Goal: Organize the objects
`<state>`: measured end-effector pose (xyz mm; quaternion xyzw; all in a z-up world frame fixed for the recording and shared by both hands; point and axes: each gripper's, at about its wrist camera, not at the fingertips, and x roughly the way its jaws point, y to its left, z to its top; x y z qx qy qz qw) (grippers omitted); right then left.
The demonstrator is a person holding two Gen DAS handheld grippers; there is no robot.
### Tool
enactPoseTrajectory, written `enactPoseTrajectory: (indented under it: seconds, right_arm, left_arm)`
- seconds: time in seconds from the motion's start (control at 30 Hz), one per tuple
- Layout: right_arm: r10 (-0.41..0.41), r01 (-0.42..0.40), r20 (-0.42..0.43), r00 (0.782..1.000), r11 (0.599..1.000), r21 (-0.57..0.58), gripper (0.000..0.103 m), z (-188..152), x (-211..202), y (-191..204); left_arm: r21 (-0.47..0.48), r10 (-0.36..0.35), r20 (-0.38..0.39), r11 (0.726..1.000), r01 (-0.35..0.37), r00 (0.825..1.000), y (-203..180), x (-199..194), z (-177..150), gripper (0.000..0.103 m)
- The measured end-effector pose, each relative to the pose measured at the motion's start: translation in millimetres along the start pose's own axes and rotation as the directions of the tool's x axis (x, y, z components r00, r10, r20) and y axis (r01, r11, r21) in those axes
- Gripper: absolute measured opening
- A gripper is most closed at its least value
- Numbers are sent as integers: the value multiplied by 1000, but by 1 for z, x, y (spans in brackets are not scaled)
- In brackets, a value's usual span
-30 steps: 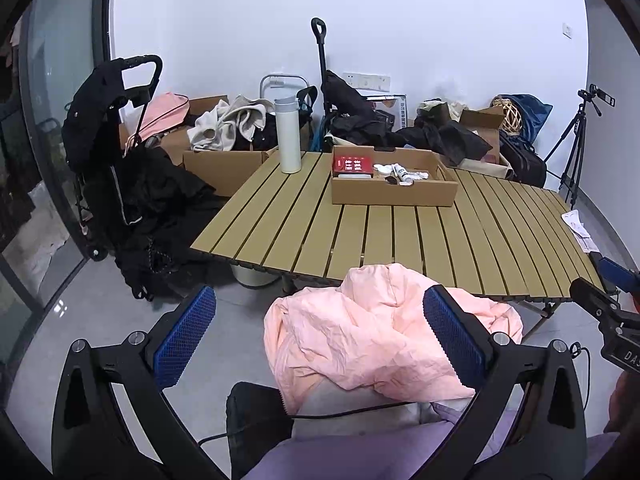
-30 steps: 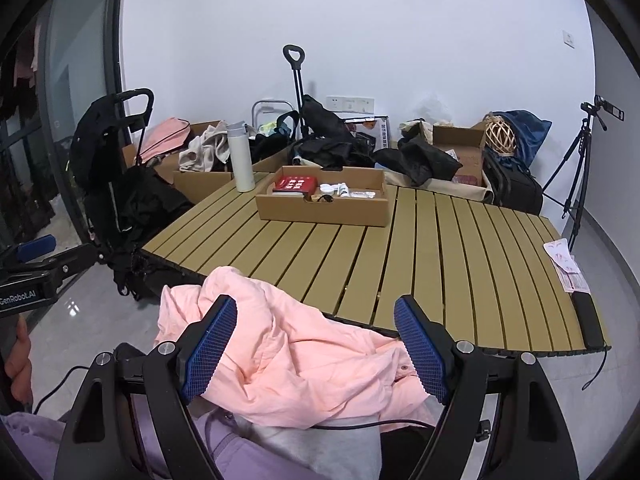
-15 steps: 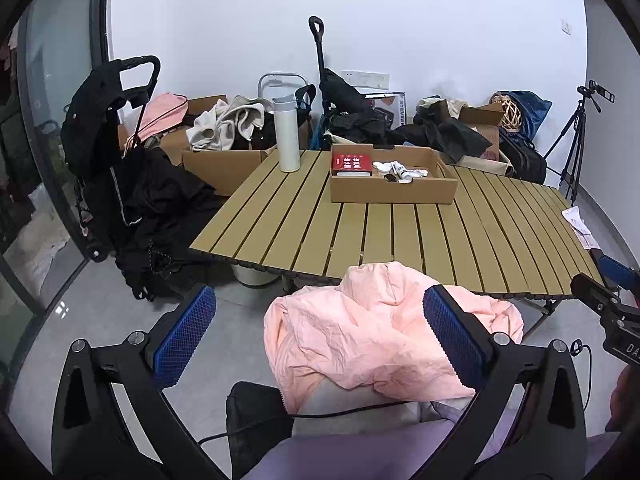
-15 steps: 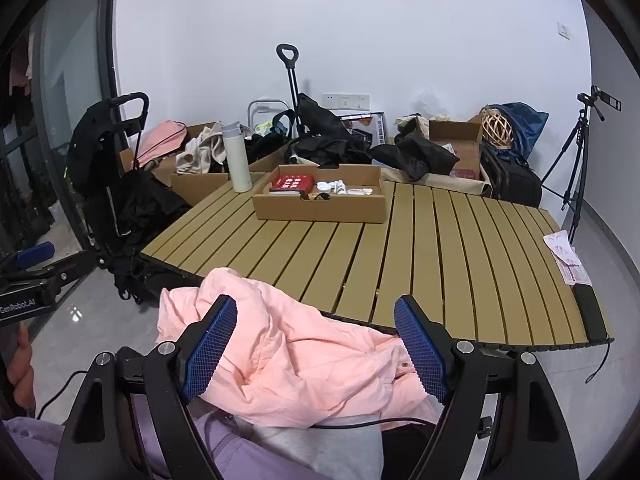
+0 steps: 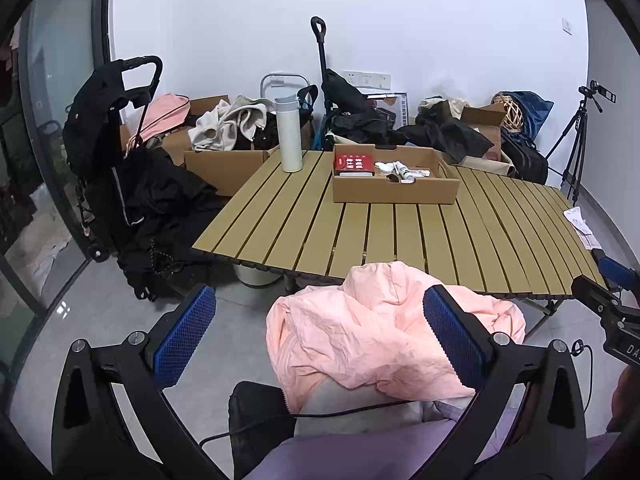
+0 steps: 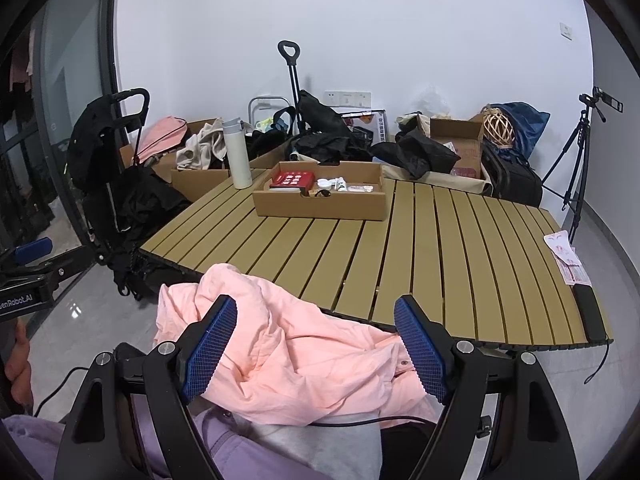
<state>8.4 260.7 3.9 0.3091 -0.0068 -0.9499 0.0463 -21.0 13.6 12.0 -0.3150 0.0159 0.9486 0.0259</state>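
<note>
Both grippers hang released above a crumpled pink jacket [image 5: 384, 328] that lies on the person's lap, its far edge reaching the near edge of the slatted surface [image 5: 400, 224]. The left gripper [image 5: 316, 336] has its blue pads spread wide, one over the floor beside the jacket, the other in front of it, neither pressing the cloth. The right gripper [image 6: 316, 348] stands just as wide over the same jacket, holding nothing. Beyond the jacket, toward the far side of the surface, sits a shallow cardboard box [image 6: 320, 204] with a red packet [image 6: 292, 179] and small items inside. A white bottle [image 6: 237, 154] stands upright beside the box, at the far left corner of the surface.
</note>
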Motion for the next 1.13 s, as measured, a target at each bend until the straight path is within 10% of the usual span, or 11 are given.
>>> enactPoseTrajectory:
  seconds: [1.13]
  right_arm:
    - [-24, 24, -24, 999, 1000, 11, 84, -2, 6, 1]
  left_arm:
    - [30, -11, -54, 999, 13, 998, -4, 11, -3, 103]
